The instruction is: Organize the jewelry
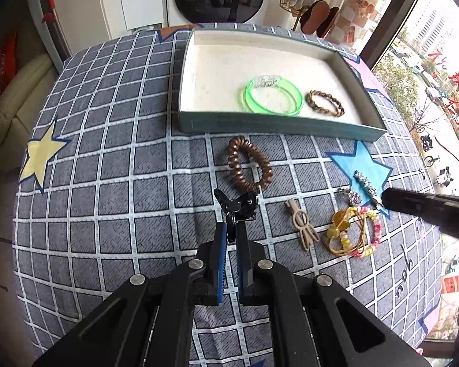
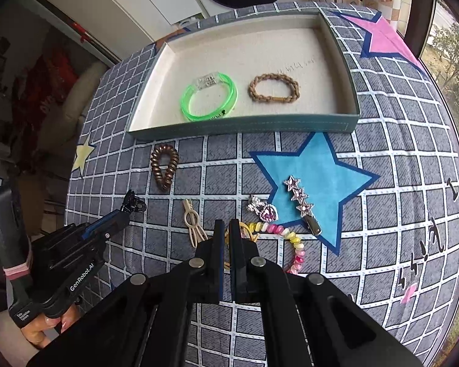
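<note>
While a grey woven cloth with a white grid and star patches (image 1: 107, 159) covers the worktop, a shallow rectangular teal tray with a cream felt floor (image 2: 156, 136) sits at its far side. Inside lie a translucent green plastic bangle (image 2: 209, 98) and a braided tan cord bracelet (image 2: 274, 88), just beside each other. In front of the tray rests a coppery spiral coil hair tie (image 1: 249, 168). The left tongs (image 1: 231, 229) are clenched on a small black plastic claw clip (image 1: 237, 205), lifted above the cloth. The right tongs (image 2: 225, 229) are nearly closed over a yellow cord loop (image 2: 246, 232); whether they grip it I cannot tell. A pink-and-yellow beaded bracelet (image 2: 293, 241) is partly hidden behind them. Nearby lie a beige hair clip (image 2: 192, 223), a rhinestone star barrette (image 2: 300, 198) and a purple heart charm (image 2: 264, 211).
</note>
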Demonstrator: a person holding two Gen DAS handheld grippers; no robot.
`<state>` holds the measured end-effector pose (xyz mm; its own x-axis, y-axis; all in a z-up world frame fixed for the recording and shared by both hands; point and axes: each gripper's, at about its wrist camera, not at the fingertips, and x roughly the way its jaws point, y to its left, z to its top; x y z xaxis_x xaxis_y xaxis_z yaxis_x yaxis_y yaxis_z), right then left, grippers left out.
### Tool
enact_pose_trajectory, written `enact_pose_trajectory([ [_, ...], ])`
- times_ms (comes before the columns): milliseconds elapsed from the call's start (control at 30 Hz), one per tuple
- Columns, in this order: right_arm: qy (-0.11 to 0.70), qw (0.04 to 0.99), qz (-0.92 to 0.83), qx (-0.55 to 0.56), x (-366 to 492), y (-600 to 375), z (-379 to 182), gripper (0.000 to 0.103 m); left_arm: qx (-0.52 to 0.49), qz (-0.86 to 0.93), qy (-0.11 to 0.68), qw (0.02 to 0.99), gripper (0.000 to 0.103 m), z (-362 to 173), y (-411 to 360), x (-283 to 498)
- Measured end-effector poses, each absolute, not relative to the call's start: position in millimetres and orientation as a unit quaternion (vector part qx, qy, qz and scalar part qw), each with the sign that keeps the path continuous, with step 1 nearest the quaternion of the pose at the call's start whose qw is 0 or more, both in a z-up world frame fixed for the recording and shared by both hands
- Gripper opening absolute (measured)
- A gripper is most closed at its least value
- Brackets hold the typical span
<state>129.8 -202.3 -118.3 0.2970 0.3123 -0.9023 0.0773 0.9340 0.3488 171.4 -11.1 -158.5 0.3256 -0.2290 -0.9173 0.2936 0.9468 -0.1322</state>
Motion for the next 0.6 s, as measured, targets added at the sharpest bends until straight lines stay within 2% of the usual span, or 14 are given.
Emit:
enact_pose_trajectory([
  [467, 0.641, 0.759, 0.079, 0.087, 131, -188, -161, 0.01, 0.028, -0.155, 0.562, 0.812, 0.018, -159, -8, 167],
  [500, 0.641, 0.759, 0.08, 0.083, 132, -187, -161, 0.013, 0.027, -0.154, 0.562, 0.812, 0.018, -159, -7, 167],
  [600, 0.641, 0.759, 0.085, 0.068, 135, -183, -162, 0.033, 0.026, -0.152, 0.563, 0.812, 0.018, -158, -6, 166],
])
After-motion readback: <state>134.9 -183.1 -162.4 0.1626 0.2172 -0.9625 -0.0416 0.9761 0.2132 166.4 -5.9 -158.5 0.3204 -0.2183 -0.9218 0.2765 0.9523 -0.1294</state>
